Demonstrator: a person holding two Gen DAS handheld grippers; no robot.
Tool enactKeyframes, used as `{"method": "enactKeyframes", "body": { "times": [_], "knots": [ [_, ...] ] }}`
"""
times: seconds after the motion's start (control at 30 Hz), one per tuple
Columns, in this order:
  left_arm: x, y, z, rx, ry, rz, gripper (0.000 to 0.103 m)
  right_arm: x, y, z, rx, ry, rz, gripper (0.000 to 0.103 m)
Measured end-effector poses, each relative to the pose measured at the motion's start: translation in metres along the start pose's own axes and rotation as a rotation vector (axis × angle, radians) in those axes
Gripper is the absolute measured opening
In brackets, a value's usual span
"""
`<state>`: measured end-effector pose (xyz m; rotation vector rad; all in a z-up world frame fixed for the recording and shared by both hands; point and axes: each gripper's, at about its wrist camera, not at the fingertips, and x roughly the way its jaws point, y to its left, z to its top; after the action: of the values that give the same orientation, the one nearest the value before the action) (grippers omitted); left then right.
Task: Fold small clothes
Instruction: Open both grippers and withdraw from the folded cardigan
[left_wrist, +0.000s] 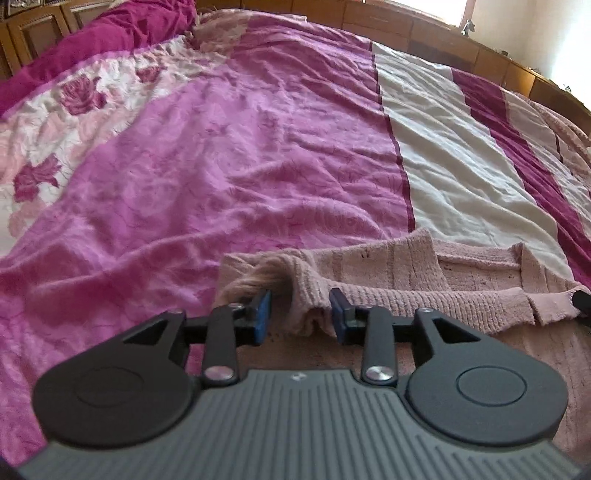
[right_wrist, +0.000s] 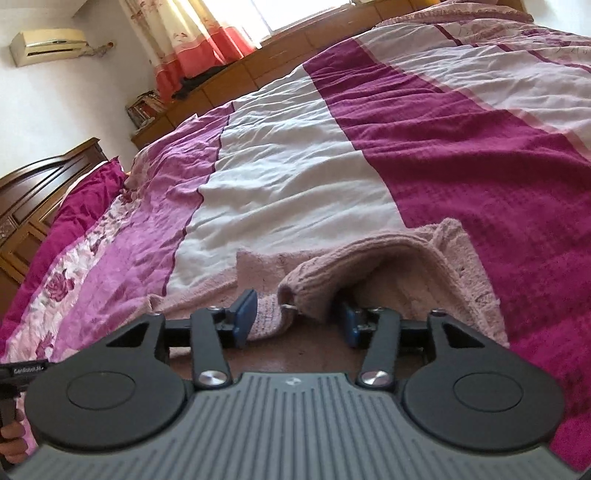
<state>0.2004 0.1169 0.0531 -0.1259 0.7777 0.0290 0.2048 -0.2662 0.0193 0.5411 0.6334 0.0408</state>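
Note:
A pale pink knit garment (left_wrist: 406, 291) lies on the pink, white and magenta bedspread (left_wrist: 258, 147), with its near edge folded over. My left gripper (left_wrist: 300, 317) is open; a ribbed corner of the garment sits between its blue pads, against the right pad and clear of the left one. My right gripper (right_wrist: 298, 321) is also open. A folded corner of the same garment (right_wrist: 388, 266), with a small metal ring on it, rests between its pads against the left one. The right gripper's tip shows at the far right edge of the left wrist view.
The bedspread (right_wrist: 295, 166) stretches far ahead of both grippers. A dark wooden headboard (right_wrist: 44, 177) stands at the left, with a wooden ledge (right_wrist: 258, 70) and curtains (right_wrist: 192, 40) behind the bed. A hand (right_wrist: 11, 439) holds the other gripper's handle at bottom left.

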Motion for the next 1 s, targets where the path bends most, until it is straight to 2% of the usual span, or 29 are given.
{"method": "enactKeyframes", "body": {
  "times": [0.07, 0.17, 0.27, 0.37, 0.53, 0.73, 0.83, 0.9, 1.0],
  "knots": [
    [-0.01, 0.001, -0.002, 0.021, -0.033, 0.013, 0.047, -0.007, 0.002, -0.001, -0.017, -0.034, 0.008, 0.059],
    [-0.027, 0.0, -0.011, 0.066, -0.069, 0.037, 0.049, -0.021, 0.002, -0.003, -0.029, -0.063, 0.005, 0.06],
    [-0.039, 0.0, -0.02, 0.077, -0.05, 0.037, 0.049, -0.043, -0.001, -0.01, 0.002, -0.076, 0.005, 0.063],
    [-0.047, -0.002, -0.03, 0.11, -0.046, 0.036, 0.049, -0.055, -0.003, -0.016, -0.023, -0.07, -0.007, 0.063],
    [-0.044, -0.002, -0.04, 0.113, -0.02, 0.033, 0.049, -0.063, -0.007, -0.019, -0.079, -0.05, -0.027, 0.063],
    [-0.025, -0.005, -0.035, 0.136, 0.003, 0.012, 0.049, -0.047, 0.002, -0.009, -0.228, 0.003, -0.043, 0.062],
    [-0.011, -0.008, -0.026, 0.149, 0.005, 0.016, 0.048, -0.03, 0.006, -0.001, -0.282, 0.014, -0.054, 0.057],
    [-0.003, -0.009, -0.02, 0.148, -0.001, 0.021, 0.048, -0.02, 0.008, 0.006, -0.293, 0.017, -0.062, 0.053],
    [0.006, -0.007, -0.01, 0.131, -0.013, 0.038, 0.048, -0.004, 0.01, 0.018, -0.31, 0.005, -0.1, 0.053]
  ]
}}
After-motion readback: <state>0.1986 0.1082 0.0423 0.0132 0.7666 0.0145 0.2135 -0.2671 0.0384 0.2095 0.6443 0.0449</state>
